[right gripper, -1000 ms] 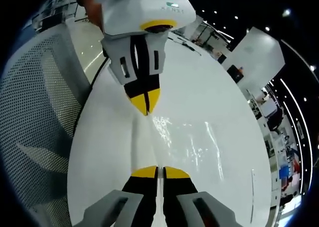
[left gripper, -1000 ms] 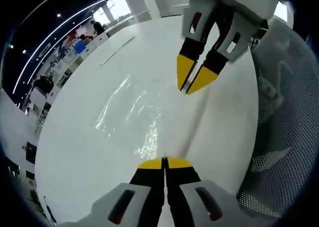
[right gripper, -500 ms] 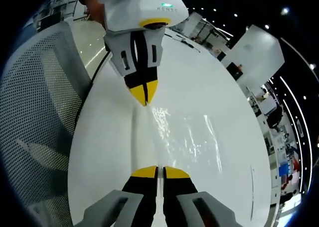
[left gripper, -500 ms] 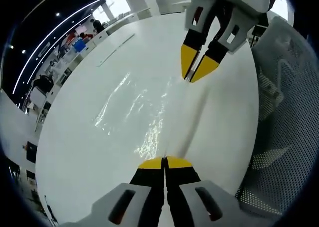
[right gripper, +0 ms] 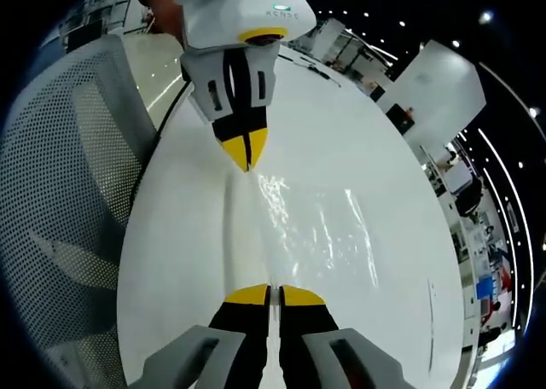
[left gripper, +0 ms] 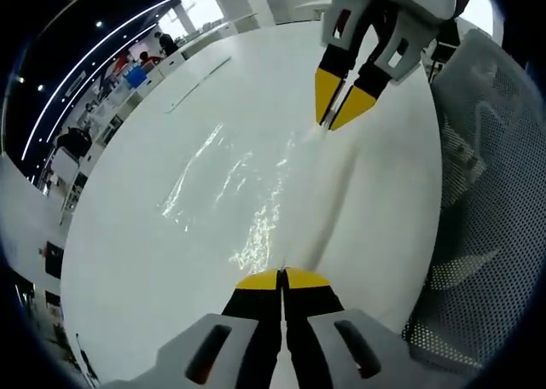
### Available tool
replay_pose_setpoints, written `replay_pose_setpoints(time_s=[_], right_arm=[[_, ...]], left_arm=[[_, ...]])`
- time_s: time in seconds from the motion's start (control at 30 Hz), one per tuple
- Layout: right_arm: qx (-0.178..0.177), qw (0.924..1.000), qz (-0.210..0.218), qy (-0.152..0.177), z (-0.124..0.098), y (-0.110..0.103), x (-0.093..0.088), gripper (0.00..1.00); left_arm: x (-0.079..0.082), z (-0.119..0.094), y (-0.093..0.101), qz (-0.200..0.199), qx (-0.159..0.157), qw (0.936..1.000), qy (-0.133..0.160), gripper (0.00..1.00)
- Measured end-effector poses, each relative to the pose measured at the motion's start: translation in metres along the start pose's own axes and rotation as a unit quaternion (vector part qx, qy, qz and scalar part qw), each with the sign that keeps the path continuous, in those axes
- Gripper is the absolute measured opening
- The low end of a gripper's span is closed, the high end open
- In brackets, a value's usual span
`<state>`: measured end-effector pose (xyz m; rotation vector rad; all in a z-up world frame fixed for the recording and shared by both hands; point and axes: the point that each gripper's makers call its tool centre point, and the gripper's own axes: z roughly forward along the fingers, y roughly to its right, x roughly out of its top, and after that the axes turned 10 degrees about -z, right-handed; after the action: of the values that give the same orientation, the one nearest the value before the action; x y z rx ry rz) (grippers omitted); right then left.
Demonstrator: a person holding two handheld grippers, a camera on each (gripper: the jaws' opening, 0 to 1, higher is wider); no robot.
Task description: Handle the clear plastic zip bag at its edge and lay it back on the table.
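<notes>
left gripper view, near: left tongs [left gripper: 281, 278] pressed together on the near end of the clear zip bag [left gripper: 247, 197], pinching its edge right at the yellow tips. judged reason: edge grip keeps the film taut rather than bunched.

right of the grip line, a pale ridge running from the near tips straight to the far tips; looks like the held edge strip, stretched between the two grips.

middle: rest of the bag spread to the left of that strip, over the white worktop [left gripper: 153, 278], crinkled and throwing glare. cannot tell how much of the film is resting on the surface and how much is lifted.

far: right tongs [left gripper: 328, 123] coming in from the top, yellow tips converging on the far end of the same edge. slight v between the pads higher up, tips meeting on the film, so read as clamped on the bag.

right gripper view, same layout mirrored: right tongs [right gripper: 271, 295] closed on the bag edge near, bag [right gripper: 320, 227] glinting to the right, left tongs [right gripper: 245, 159] closed at the far end. mesh office chair [right gripper: 60, 176] off the worktop's left side.

orientation: held edge running near to far, tongs to tongs; bag body extending sideways from it. cannot tell whether that edge is the zip side.

judgement: both ends held, bag not yet released; laying flat needs both ends lowered together.
</notes>
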<state>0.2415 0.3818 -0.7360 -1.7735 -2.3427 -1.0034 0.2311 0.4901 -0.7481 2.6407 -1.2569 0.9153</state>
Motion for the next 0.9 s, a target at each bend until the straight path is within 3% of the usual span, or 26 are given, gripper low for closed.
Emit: replay_pose_setpoints(time_s=[0.63, 0.7, 0.73, 0.8, 0.9], right_arm=[[-0.005, 0.9999, 0.015, -0.003, -0.005, -0.001, -0.003, 0.00], [0.000, 0.9998, 0.018, -0.003, -0.006, -0.002, -0.004, 0.03], [-0.018, 0.9996, 0.018, 0.008, -0.008, 0.005, 0.001, 0.07], [-0.018, 0.9982, 0.046, 0.035, -0.011, 0.007, 0.012, 0.10], [-0.024, 0.9981, 0.031, 0.047, -0.015, 0.011, 0.020, 0.11]], left_arm=[[0.003, 0.001, 0.000, -0.004, 0.005, 1.0000, 0.005, 0.00], [0.004, 0.001, 0.001, -0.001, 0.005, 1.0000, 0.007, 0.00], [0.006, 0.001, 0.001, -0.002, 0.004, 0.9999, 0.011, 0.00], [0.008, 0.000, 0.002, 0.004, 0.005, 0.9999, 0.013, 0.00], [0.009, 0.002, 0.002, 0.011, 0.003, 0.9998, 0.014, 0.00]])
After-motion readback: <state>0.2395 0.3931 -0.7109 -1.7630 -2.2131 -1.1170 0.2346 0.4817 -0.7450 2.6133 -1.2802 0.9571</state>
